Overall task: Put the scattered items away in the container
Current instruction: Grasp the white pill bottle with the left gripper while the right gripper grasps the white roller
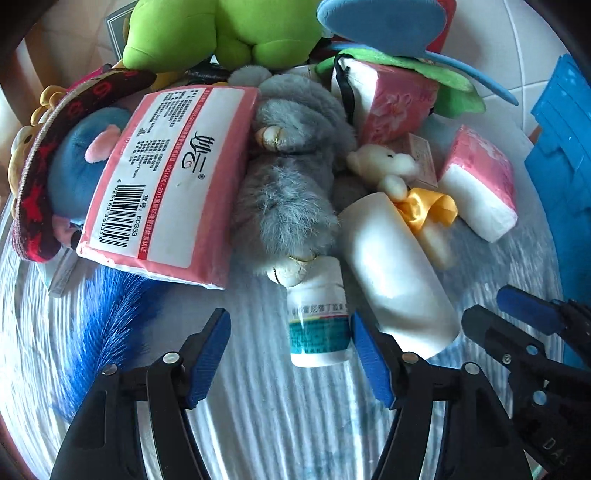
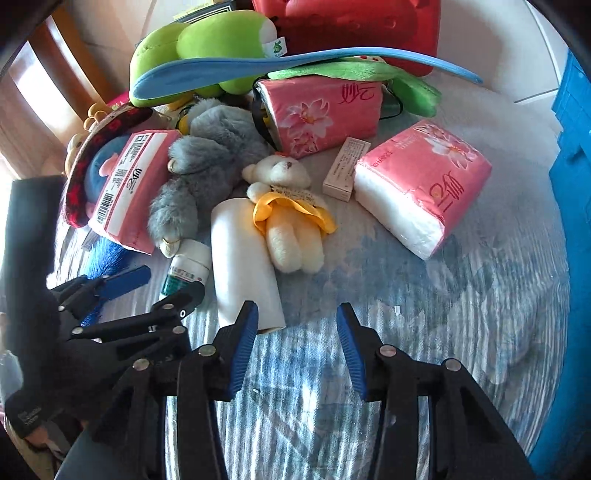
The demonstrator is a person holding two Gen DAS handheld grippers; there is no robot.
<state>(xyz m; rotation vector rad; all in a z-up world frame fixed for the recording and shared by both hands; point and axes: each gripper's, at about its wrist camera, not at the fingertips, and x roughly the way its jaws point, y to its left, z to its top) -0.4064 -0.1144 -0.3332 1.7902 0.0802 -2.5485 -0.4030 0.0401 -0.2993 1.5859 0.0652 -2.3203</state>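
Observation:
My left gripper (image 1: 291,350) is open, its jaws on either side of a small white pill bottle (image 1: 319,325) lying on the blue-white cloth. A white roll (image 1: 395,273) lies just right of the bottle. My right gripper (image 2: 295,343) is open and empty over bare cloth, its left finger (image 2: 242,343) near the roll's (image 2: 245,266) near end. A cream teddy bear with a yellow ribbon (image 2: 288,210), a grey plush (image 2: 207,170) and pink tissue packs (image 2: 421,184) lie beyond. The blue container (image 2: 569,229) stands at the right edge.
A pile at the back holds a green plush (image 2: 199,48), a blue flat pad (image 2: 258,70), a red bag (image 2: 351,26) and a small box (image 2: 345,168). A blue feathery item (image 1: 107,321) lies at the left. The left gripper shows in the right wrist view (image 2: 147,288).

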